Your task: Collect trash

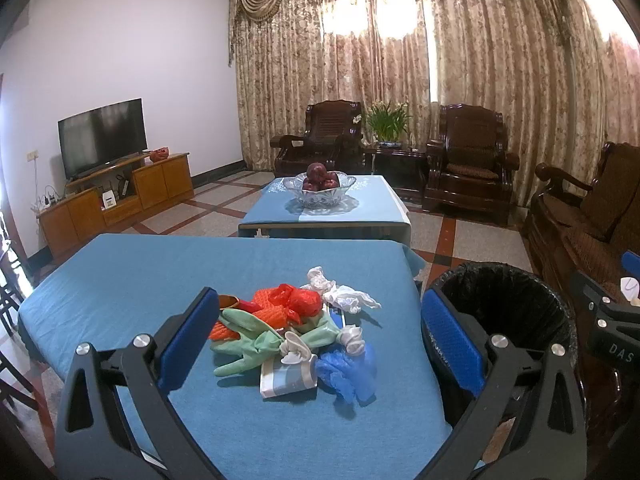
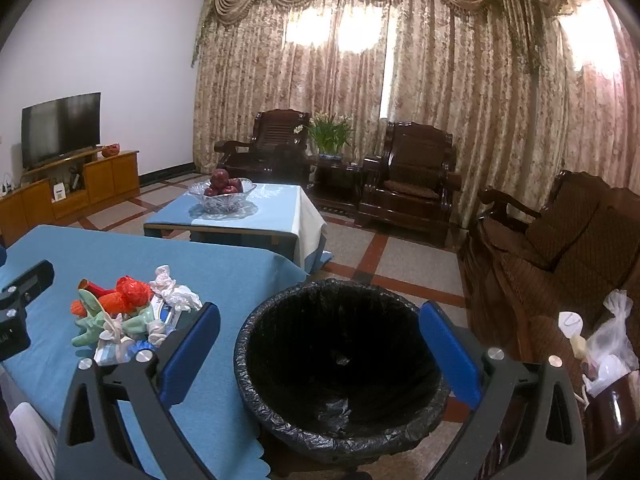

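A pile of trash lies on the blue-covered table: red-orange netting, a pale green rubber glove, crumpled white tissue, a blue plastic glove and a striped wrapper. My left gripper is open and empty, its blue pads either side of the pile, above the table. My right gripper is open and empty, held over the bin lined with a black bag, which stands on the floor right of the table. The pile also shows in the right wrist view.
A second low table with a glass bowl of red apples stands beyond. Dark wooden armchairs and a sofa line the back and right. A TV on a cabinet is at left.
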A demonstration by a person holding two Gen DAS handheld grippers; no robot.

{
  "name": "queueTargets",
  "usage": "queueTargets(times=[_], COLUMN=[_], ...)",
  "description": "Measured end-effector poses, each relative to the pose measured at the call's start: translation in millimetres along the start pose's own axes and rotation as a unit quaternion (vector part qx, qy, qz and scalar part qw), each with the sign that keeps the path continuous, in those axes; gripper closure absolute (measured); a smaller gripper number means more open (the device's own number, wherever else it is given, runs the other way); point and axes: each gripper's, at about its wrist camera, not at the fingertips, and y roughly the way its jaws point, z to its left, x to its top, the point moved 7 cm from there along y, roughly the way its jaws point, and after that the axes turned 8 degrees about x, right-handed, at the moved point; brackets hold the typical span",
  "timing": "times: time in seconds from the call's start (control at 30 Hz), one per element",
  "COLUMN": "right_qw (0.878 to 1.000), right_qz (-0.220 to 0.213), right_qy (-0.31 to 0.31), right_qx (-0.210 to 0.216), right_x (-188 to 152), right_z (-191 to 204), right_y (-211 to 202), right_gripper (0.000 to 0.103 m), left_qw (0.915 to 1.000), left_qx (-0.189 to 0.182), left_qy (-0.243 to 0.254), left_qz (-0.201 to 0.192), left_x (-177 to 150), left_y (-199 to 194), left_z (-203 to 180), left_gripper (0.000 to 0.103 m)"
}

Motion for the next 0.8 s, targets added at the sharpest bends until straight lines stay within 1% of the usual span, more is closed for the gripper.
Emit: queueTargets(times=[0.3, 0.33, 0.5, 0.73, 0.77, 0.8], right_qw=[1.0, 1.0, 1.0, 1.0, 1.0, 1.0], right_qz=[0.0, 0.0, 0.0, 0.0, 0.001, 0.001], right_qy=[0.001, 0.001, 0.002, 0.003, 0.003, 0.002], right_qx=[0.0, 0.0, 0.0, 0.001, 0.001, 0.001], right_x=[-0.4, -0.4, -0.3, -0.2, -0.1, -0.2], right_z=[-0.1, -0.1, -0.4, -0.6, -0.5, -0.7], right_y=[0.4, 0.4, 0.5, 0.3, 0.3, 0.4], right_gripper=[0.006, 0.006, 0.006, 0.006, 0.006, 0.006], left_qw=[1.0, 1.0, 1.0, 1.0, 1.0, 1.0], left_qx=[0.002, 0.003, 0.003, 0.002, 0.003, 0.003], left_qy=[-0.001, 0.0, 0.0, -0.001, 0.001, 0.001], left_qz=[0.001, 0.0, 0.001, 0.0, 0.001, 0.001], left_x=[1.0, 0.6, 0.9, 1.5, 1.4, 1.7], left_y=[3.6, 4.5, 4.0, 9.6, 3.6, 4.6], left_z=[9.7, 4.3, 4.1, 15.0, 3.7, 4.8], left_gripper=[0.005, 0.005, 0.005, 0.005, 0.005, 0.005])
